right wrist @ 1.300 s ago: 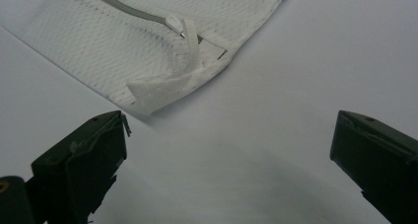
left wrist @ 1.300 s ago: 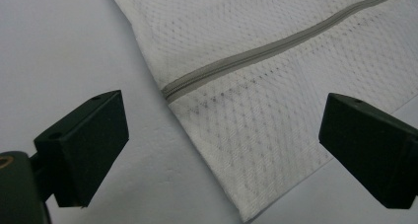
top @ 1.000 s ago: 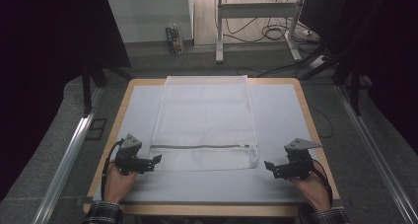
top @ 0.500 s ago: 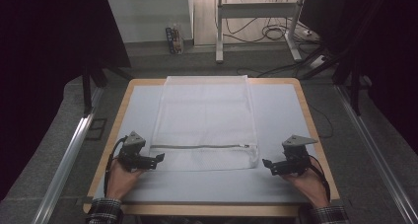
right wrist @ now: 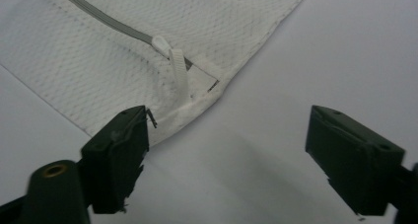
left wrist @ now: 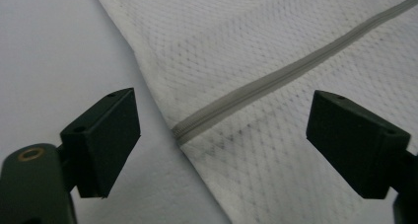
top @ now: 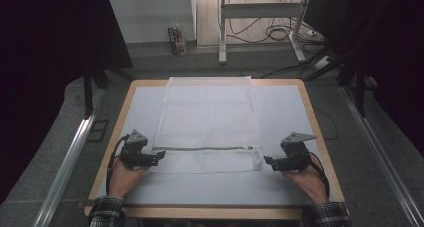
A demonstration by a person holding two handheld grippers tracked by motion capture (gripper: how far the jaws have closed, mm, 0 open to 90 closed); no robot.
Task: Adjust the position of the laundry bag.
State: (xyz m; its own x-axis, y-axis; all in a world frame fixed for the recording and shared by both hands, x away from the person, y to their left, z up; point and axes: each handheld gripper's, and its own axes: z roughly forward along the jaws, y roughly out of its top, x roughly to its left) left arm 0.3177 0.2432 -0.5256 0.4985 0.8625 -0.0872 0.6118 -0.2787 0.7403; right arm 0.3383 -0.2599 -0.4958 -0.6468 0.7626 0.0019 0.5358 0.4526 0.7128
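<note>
A white mesh laundry bag (top: pixel 208 122) lies flat down the middle of the table, with a grey zipper (top: pixel 205 148) running across it near the front. My left gripper (top: pixel 159 157) is open at the bag's left edge; in the left gripper view its gap (left wrist: pixel 222 140) spans the zipper's closed end (left wrist: pixel 183 130). My right gripper (top: pixel 268 162) is open just off the bag's front right corner. In the right gripper view its gap (right wrist: pixel 226 150) faces that corner, and the white zipper pull (right wrist: pixel 177 76) lies just beyond the left pad (right wrist: pixel 121 155).
The pale blue table top (top: pixel 285 112) has a wooden rim (top: pixel 320 137). A hand (top: pixel 122 179) holds each gripper at the front edge. Beyond the table are a metal stand (top: pixel 260 17), cables (top: pixel 280 34) and a small carton (top: pixel 176 39) on the floor.
Both grippers have moved slightly inward toward the bag's front corners; the right one has come closest. The bag has not moved.
</note>
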